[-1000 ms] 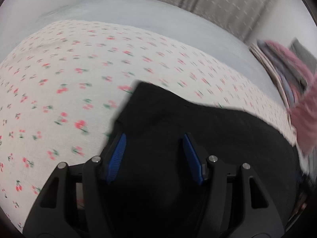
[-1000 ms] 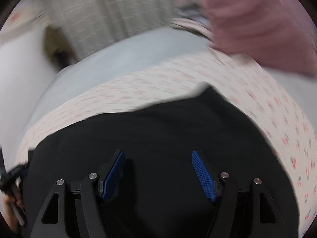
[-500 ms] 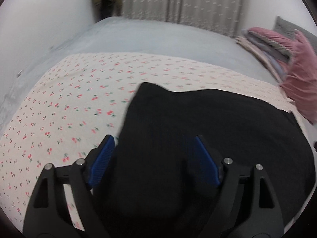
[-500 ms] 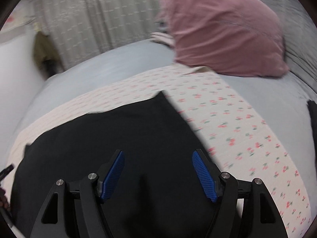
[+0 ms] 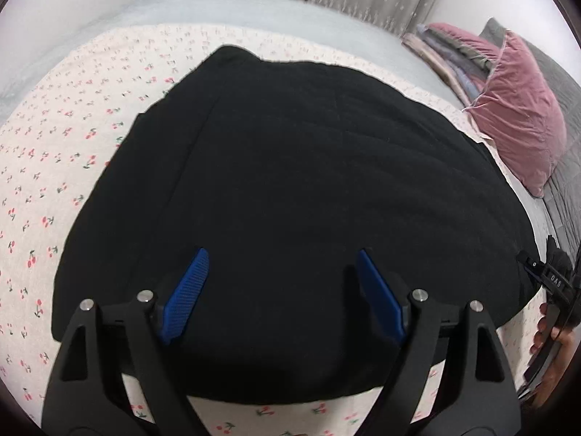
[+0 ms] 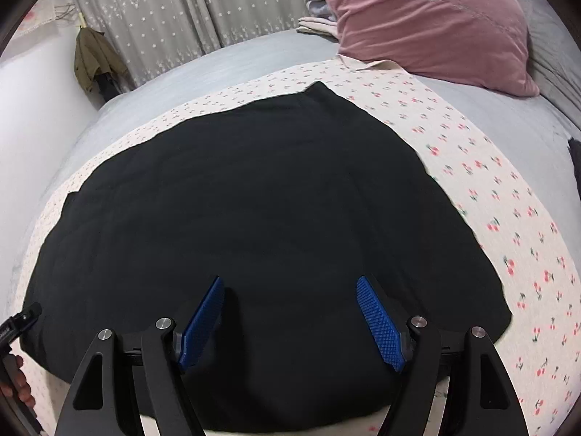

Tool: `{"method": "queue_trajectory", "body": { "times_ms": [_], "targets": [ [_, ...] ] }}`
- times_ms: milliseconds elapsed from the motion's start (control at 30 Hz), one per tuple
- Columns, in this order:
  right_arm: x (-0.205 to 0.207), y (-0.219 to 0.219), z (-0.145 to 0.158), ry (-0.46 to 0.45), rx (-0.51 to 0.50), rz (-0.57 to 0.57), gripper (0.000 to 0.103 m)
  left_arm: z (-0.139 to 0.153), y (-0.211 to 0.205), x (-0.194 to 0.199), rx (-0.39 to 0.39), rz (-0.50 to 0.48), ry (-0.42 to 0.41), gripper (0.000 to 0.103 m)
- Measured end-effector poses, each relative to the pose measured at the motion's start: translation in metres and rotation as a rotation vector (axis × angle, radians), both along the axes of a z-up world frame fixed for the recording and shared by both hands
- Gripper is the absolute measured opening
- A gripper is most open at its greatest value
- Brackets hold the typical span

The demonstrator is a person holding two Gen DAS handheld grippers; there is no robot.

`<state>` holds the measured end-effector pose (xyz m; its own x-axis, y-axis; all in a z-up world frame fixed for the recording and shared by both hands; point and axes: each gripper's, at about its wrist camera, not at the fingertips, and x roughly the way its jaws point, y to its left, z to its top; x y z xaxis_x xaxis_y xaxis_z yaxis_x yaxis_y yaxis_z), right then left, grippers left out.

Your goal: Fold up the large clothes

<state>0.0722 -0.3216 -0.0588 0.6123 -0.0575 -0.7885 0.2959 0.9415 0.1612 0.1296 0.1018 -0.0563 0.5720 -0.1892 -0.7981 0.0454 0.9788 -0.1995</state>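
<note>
A large black garment (image 5: pixel 308 163) lies folded flat on a cherry-print sheet (image 5: pixel 54 145) spread over the bed. My left gripper (image 5: pixel 282 252) hovers over its near half, jaws wide apart and nothing pinched. In the right wrist view the same black garment (image 6: pixel 254 200) fills the middle of the cherry-print sheet (image 6: pixel 490 200). My right gripper (image 6: pixel 289 279) hangs above the near edge, its jaws opening, with only cloth far below them. Each view catches the other handle and a hand at its edge (image 5: pixel 552 290) (image 6: pixel 14 363).
A pink pillow (image 6: pixel 435 18) and a stack of folded linens (image 5: pixel 446 51) sit at the head of the grey bed. An olive jacket (image 6: pixel 96 58) hangs by the curtain (image 6: pixel 163 7). A white wall runs along the far side.
Both grippers have drawn back toward the near edge, so the whole garment shows now. The left jaws have spread wider and the right jaws a little wider.
</note>
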Motion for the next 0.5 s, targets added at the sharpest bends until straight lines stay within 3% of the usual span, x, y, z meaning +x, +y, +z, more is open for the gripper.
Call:
{"method": "queue_trajectory", "body": {
  "times_ms": [167,400,500],
  "targets": [
    [-0.015,0.006,0.016,-0.003,-0.080,0.006,0.077,0.009,-0.003,-0.015,0.100,0.001,-0.022,0.084],
    [-0.026,0.012,0.027,-0.047,-0.046,-0.004,0.078,0.019,0.004,-0.041,0.049,0.008,0.027,0.085],
    [-0.027,0.019,0.029,-0.054,-0.042,0.004,0.078,0.017,0.006,-0.045,-0.017,0.000,0.055,0.086]
  ]
}}
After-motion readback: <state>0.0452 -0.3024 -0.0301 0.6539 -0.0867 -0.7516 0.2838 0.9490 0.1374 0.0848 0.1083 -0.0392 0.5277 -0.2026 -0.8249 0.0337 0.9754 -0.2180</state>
